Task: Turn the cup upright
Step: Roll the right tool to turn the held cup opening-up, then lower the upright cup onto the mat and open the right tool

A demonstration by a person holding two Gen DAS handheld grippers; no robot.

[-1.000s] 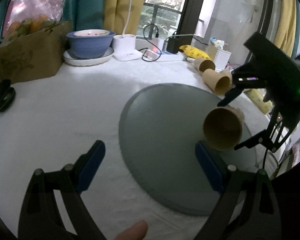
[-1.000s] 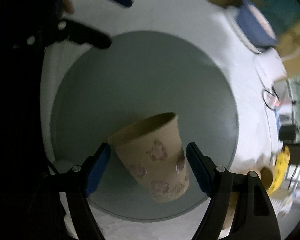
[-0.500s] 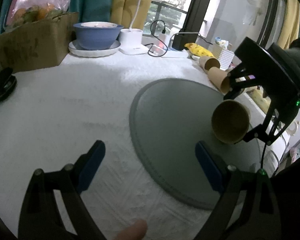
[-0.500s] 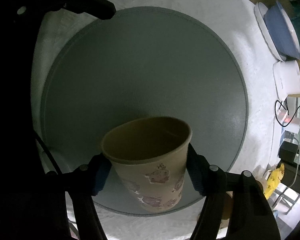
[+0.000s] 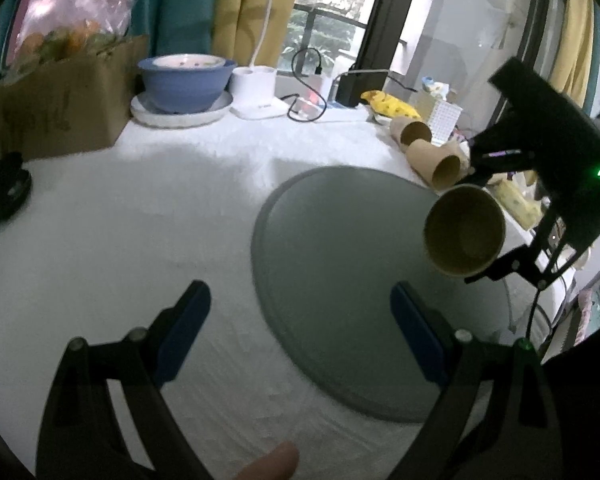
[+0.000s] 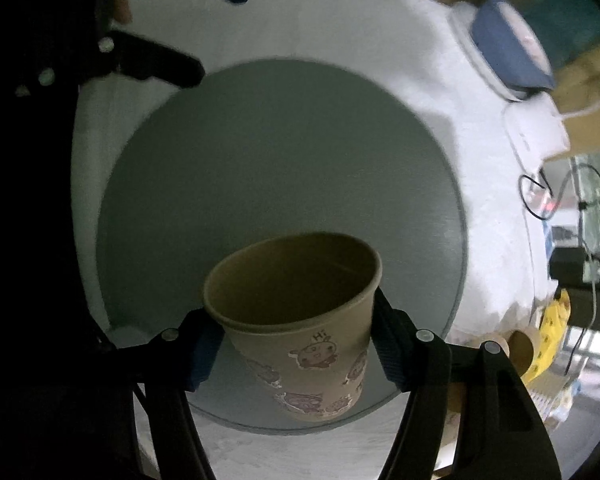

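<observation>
cup (image 6: pixel 300 328) base hidden by own wall | bowl (image 6: pixel 508 46) blurred | box (image 5: pixel 56 96) contents perhaps fruit

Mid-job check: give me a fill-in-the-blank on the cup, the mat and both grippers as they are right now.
1. The right gripper is shut on the paper ____.
2. The cup is held above the round grey ____.
3. The left gripper is ____ and holds nothing.
4. Beyond the mat, two more cups lie on their ____.

Missing words: cup; mat; open; sides
</observation>
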